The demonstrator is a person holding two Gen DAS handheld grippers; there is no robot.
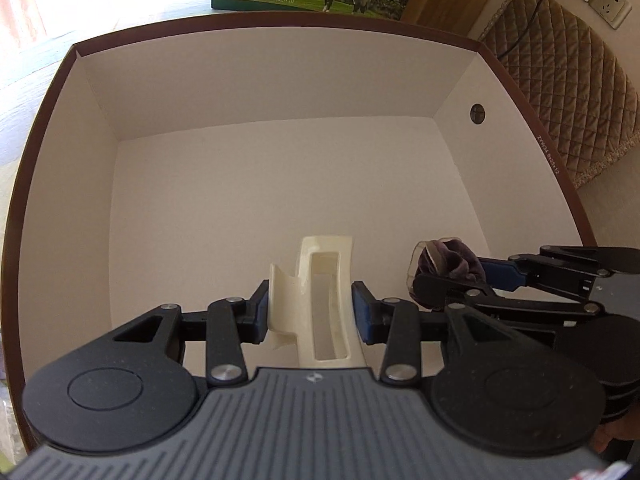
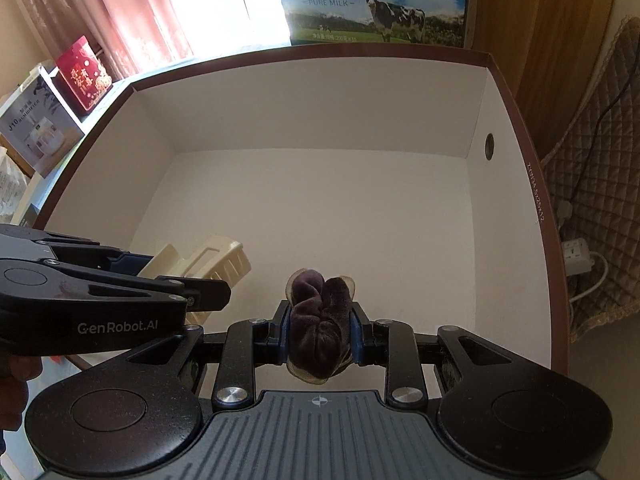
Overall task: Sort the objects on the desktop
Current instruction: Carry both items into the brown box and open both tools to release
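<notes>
The right tool (image 2: 320, 336) pinches a purple velvet scrunchie (image 2: 320, 320) above the white box (image 2: 400, 220) (brown-rimmed); the left tool (image 2: 200, 280), just beside, grips a cream plastic holder (image 2: 216, 258).

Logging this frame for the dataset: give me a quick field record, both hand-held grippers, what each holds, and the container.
left hand-held gripper: shut on cream plastic clip
right hand-held gripper: shut on purple velvet scrunchie
position: both over the near part of the box
container: brown-rimmed box, white inside
box contents: nothing visible on the floor in view
box detail: round hole in the right wall
behind box: milk carton with a cow picture
</notes>
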